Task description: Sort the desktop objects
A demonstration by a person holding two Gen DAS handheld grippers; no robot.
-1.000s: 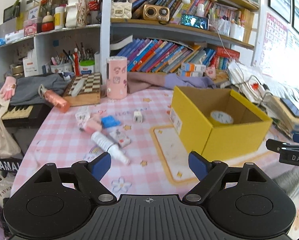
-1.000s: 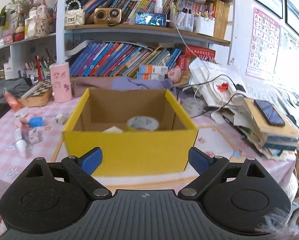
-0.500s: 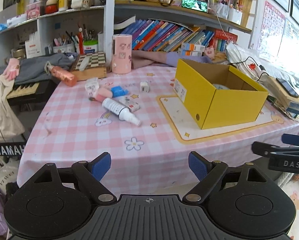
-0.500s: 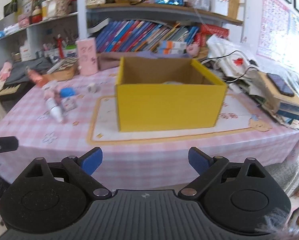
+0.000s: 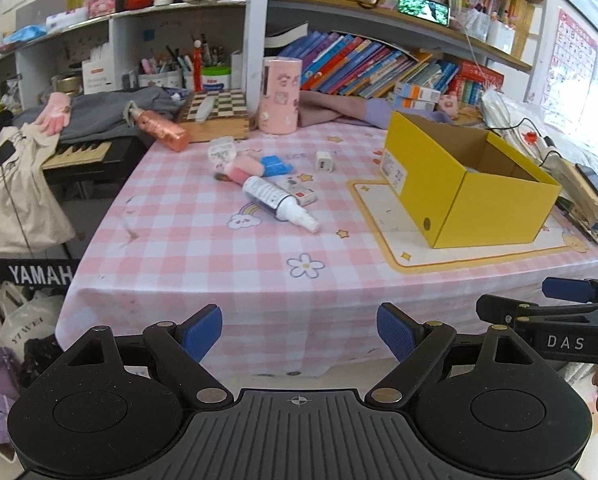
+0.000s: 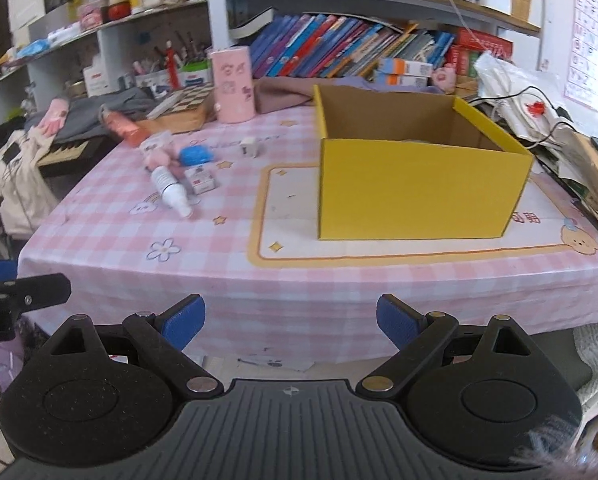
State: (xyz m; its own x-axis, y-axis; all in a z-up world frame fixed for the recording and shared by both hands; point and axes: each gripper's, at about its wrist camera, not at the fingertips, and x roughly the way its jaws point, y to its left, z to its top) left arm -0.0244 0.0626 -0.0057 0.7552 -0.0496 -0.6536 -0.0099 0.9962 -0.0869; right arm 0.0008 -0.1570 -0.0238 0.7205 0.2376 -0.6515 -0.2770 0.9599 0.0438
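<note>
A yellow cardboard box point(image 5: 495, 204) point(image 6: 419, 188) stands open on a placemat at the table's right. Left of it lie loose items: a white spray bottle point(image 5: 279, 202) point(image 6: 170, 190), a small printed box point(image 5: 301, 192) point(image 6: 201, 179), a blue piece point(image 5: 277, 166) point(image 6: 196, 156), a pink tube point(image 5: 243, 170), a white charger cube point(image 5: 323, 161) point(image 6: 250, 147) and a rose-gold bottle point(image 5: 161, 130). My left gripper point(image 5: 299, 332) and my right gripper point(image 6: 291, 322) are both open and empty, held in front of the table's near edge, well short of the items.
A pink cylinder point(image 5: 281, 96) and a chessboard box point(image 5: 215, 114) stand at the table's back. Bookshelves rise behind. A keyboard with clothes point(image 5: 79, 152) is on the left. Cables, papers and a phone point(image 6: 571, 144) pile up on the right. The right gripper shows in the left wrist view point(image 5: 559, 320).
Both grippers have pulled back and away from the table, from over the tabletop to in front of its near edge. Both stayed open and empty. The items have not moved.
</note>
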